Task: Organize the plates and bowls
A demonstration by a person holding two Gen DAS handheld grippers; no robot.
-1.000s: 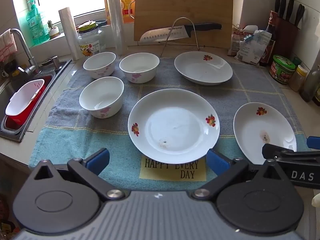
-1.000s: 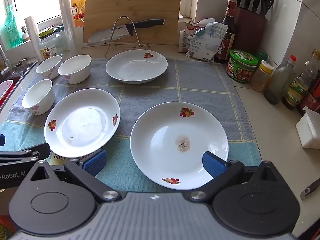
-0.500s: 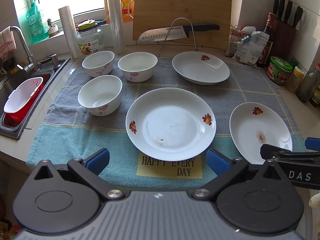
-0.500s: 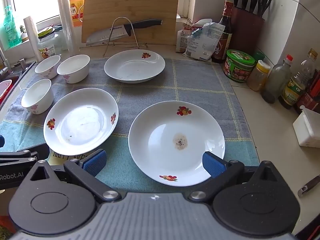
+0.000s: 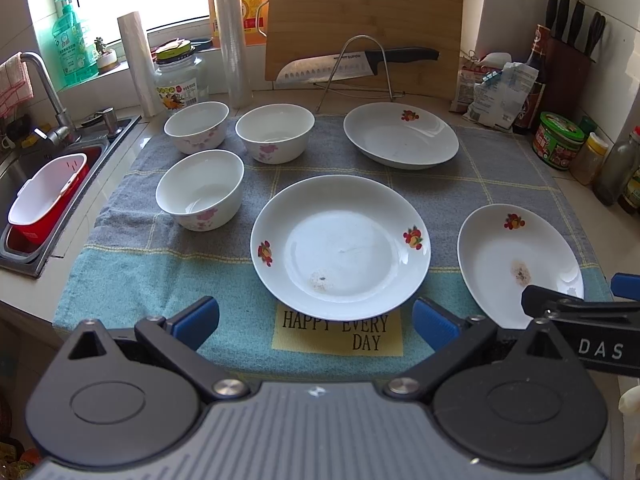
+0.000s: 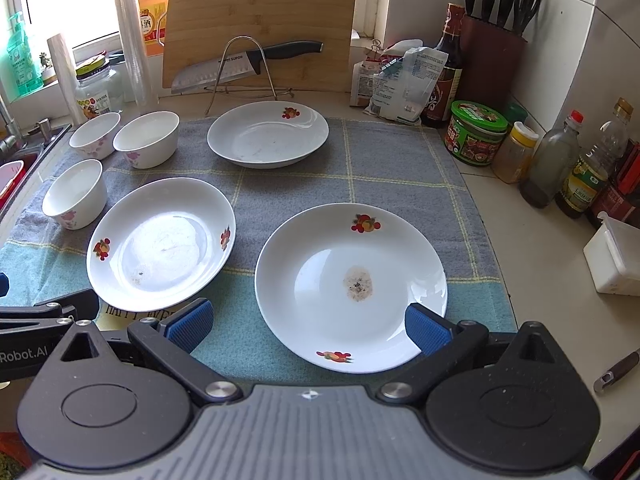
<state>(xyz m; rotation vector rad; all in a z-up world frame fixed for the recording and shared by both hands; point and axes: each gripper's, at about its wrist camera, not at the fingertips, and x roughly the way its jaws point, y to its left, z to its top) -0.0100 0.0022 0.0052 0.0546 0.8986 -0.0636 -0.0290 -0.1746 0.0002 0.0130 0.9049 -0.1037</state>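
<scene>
We note a grey-and-teal towel (image 5: 120,264) over the counter, three plates (image 5: 340,244) apart on it centre, right and rear, three bowls (image 5: 200,188) clustered rear-left, left gripper (image 5: 316,322) wide, empty, right gripper (image 6: 308,326) wide, empty, above the right plate's near rim.

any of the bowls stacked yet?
No, the three bowls each sit apart on the towel, none nested in another.

A pale kitchen counter (image 6: 532,280) fills the frame's middle; directly on it lies a grey-and-teal checked towel (image 5: 168,264), with jars and bottles (image 6: 476,134) at right.
</scene>
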